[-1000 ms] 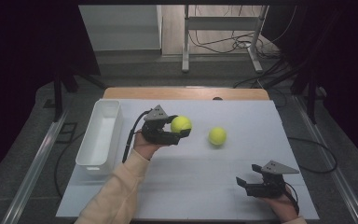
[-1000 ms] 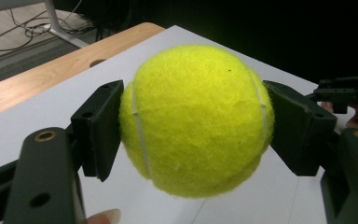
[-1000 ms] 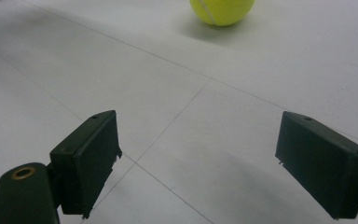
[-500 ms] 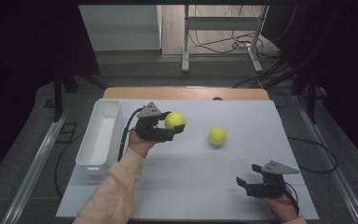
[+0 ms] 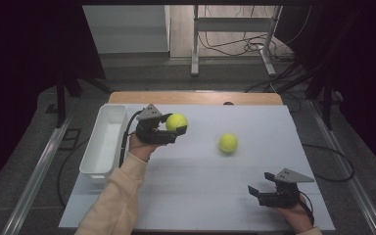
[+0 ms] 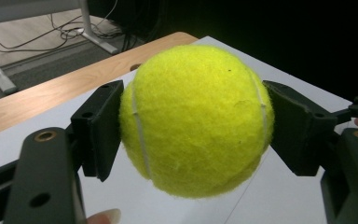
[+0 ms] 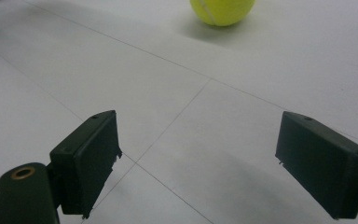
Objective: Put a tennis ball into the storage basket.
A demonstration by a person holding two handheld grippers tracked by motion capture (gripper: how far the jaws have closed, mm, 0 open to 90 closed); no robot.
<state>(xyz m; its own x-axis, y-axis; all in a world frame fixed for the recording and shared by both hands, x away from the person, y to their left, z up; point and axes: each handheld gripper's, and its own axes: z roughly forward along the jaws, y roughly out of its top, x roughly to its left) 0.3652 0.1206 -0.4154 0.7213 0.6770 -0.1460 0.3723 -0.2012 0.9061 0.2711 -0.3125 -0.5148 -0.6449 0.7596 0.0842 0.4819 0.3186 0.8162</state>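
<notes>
Inspection runs left to right across the tabletop.

Along the left edge stands a white bin, long side parallel to that edge; no contents can be seen inside it.

Just right of the bin, the left gripper is raised above the surface with its jaws clenched on a tennis ball. The left gripper view confirms the hold: both pads press the held ball at opposite sides, roughly at its widest part. The grip appears secure.

Toward the middle of the tabletop, nearer the far edge than the near one, a second tennis ball rests on the surface, well apart from both grippers.

Near the right near corner, the right gripper sits low over the surface with its jaws released and nothing between them. Its own view looks across bare tabletop to the second ball farther off.

Judgement: the step in hand is the carry of the gripped ball, most likely to the bin. The next move calls for bringing the left gripper over the bin's opening, clear of the near wall, and only then parting the jaws, low enough that the ball does not bounce out. The second ball remains to be collected.
</notes>
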